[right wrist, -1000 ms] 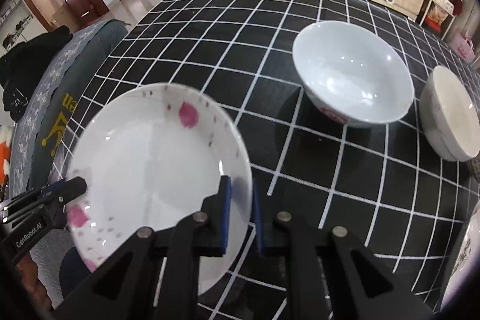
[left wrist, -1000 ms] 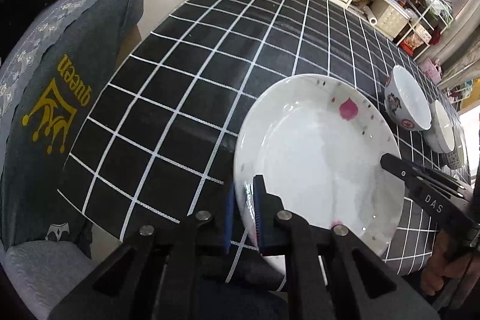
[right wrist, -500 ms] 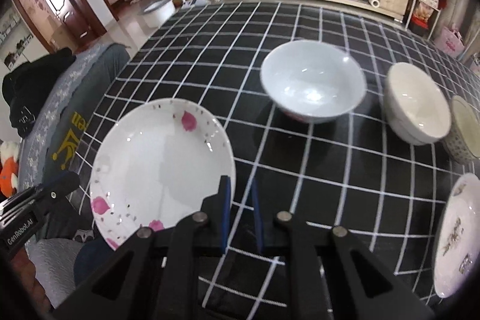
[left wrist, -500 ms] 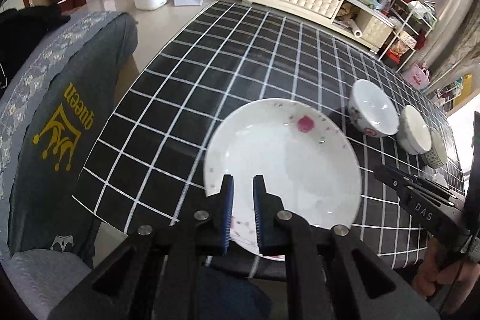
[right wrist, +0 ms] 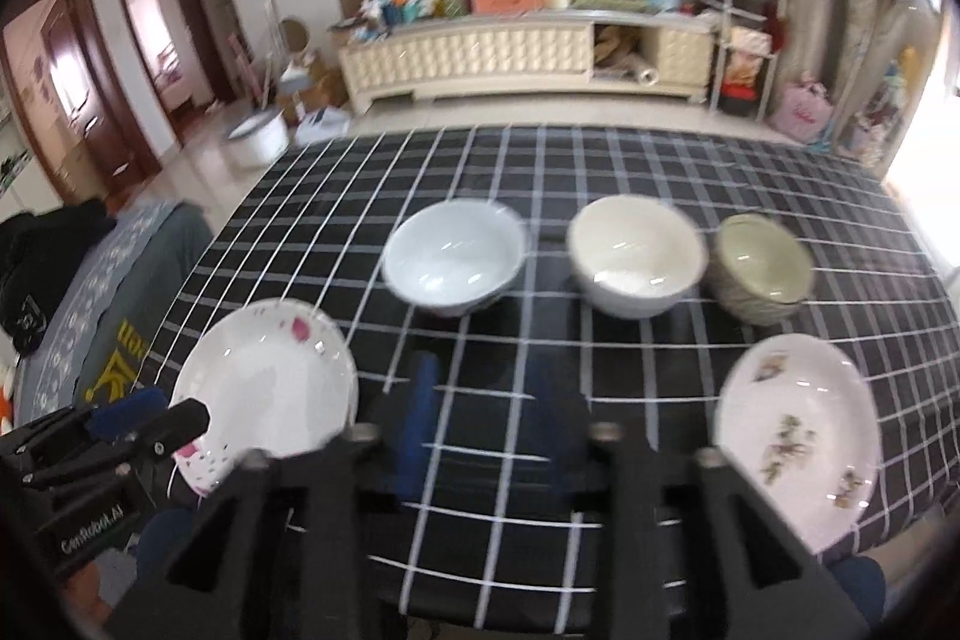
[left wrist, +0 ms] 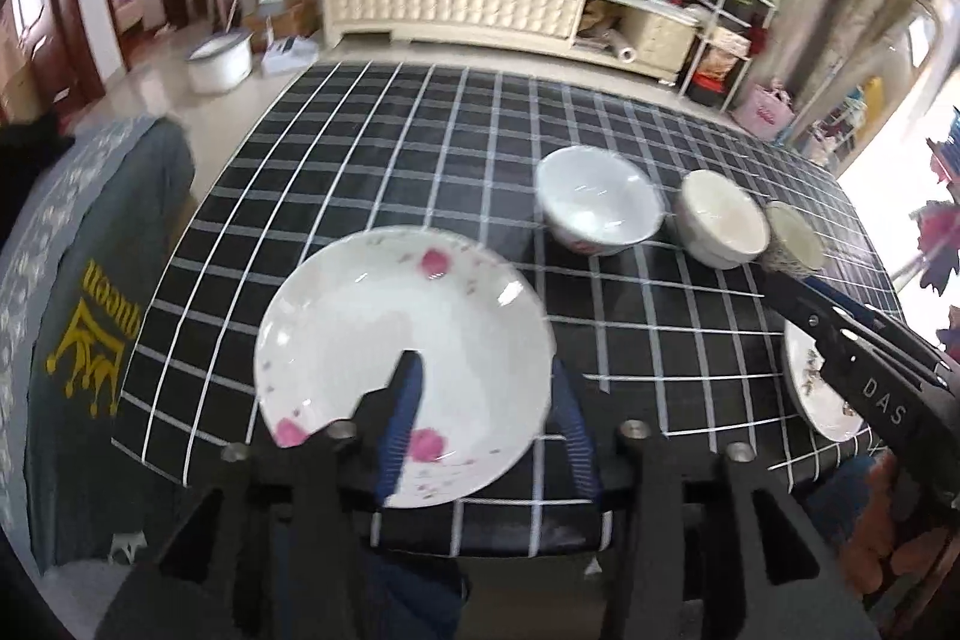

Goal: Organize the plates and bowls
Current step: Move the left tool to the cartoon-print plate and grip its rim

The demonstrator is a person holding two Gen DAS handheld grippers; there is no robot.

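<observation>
A white plate with pink flowers (left wrist: 402,358) lies at the near left of the checked table (left wrist: 456,160); it also shows in the right wrist view (right wrist: 264,394). My left gripper (left wrist: 486,370) is open, raised over the plate's near edge and off it. My right gripper (right wrist: 489,370) is open and empty above the table's front middle. Three bowls stand in a row: a white one (right wrist: 453,256), a cream one (right wrist: 636,253) and a green-grey one (right wrist: 762,259). A second plate with brown sprigs (right wrist: 798,430) lies at the near right.
A grey chair cover with a yellow crown print (left wrist: 90,316) hangs at the table's left edge. A cream cabinet (right wrist: 498,52) with clutter stands beyond the far edge. The table's front edge runs just under both grippers.
Both grippers were shut on the pink-flowered plate; both have opened, let go and pulled back and up. The plate now lies on the table.
</observation>
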